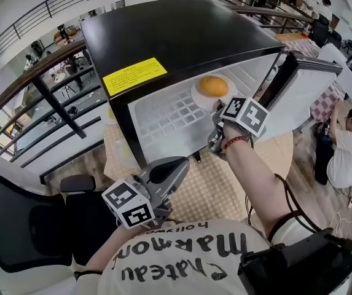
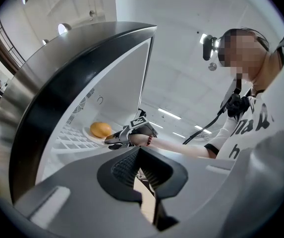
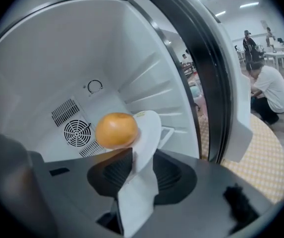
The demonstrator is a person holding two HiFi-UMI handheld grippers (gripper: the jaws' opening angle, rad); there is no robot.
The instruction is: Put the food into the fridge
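Note:
A round orange food lies on a white plate on the white shelf inside a black mini fridge, whose door stands wide open. My right gripper reaches into the fridge at the plate's near rim. In the right gripper view the plate runs edge-on between my right gripper's jaws, with the food just beyond; the jaws stand apart from the rim, open. My left gripper hangs low in front of the fridge, shut and empty, seen as in its own view.
The fridge stands on a table with a checked yellow cloth. A yellow label sits on the fridge top. A black office chair is at the lower left, a railing behind. A person crouches at the right.

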